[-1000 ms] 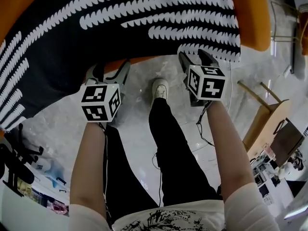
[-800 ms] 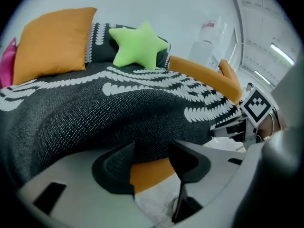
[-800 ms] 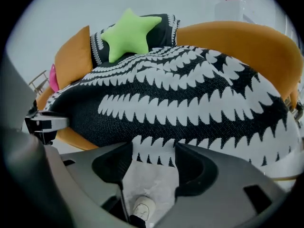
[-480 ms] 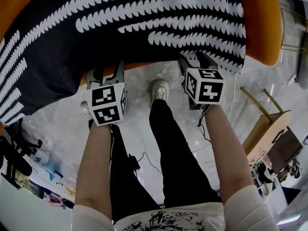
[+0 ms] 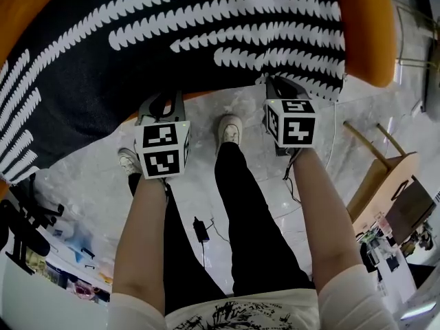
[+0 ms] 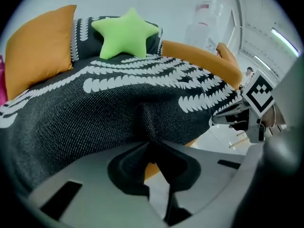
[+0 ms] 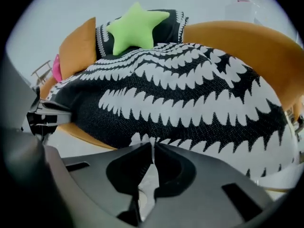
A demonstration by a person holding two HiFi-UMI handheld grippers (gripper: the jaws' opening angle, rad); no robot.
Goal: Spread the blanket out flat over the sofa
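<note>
Left gripper [image 6: 151, 144] first: its jaws have just been closing and now sit pinched tight on the near edge of the blanket [image 6: 118, 103], the dark weave puckering into a small fold right at the tips. Over to the right gripper [image 7: 153, 148], same story: jaws just closed, down to a sliver, nipping the white-patterned hem where it hangs over the front of the seat. From the head view both grippers point steeply down at that near edge, well apart from each other, the left one by the plain dark stretch and the right one near the blanket's right-hand corner. The blanket itself, black with rows of white toothed stripes, is draped across the orange sofa [image 5: 364, 26], covering the seat and running up the backrest at the far side; the sofa's right arm stays bare. At the far end a green star cushion [image 6: 124, 32] sits on top of the blanket against the backrest, and an orange pillow [image 6: 40, 46] leans just to its left. Nearer in, the person's dark-trousered legs stand between the two forearms, one pale shoe [image 5: 229, 128] planted on the marbled floor [image 5: 89, 184] just short of the sofa's front.
</note>
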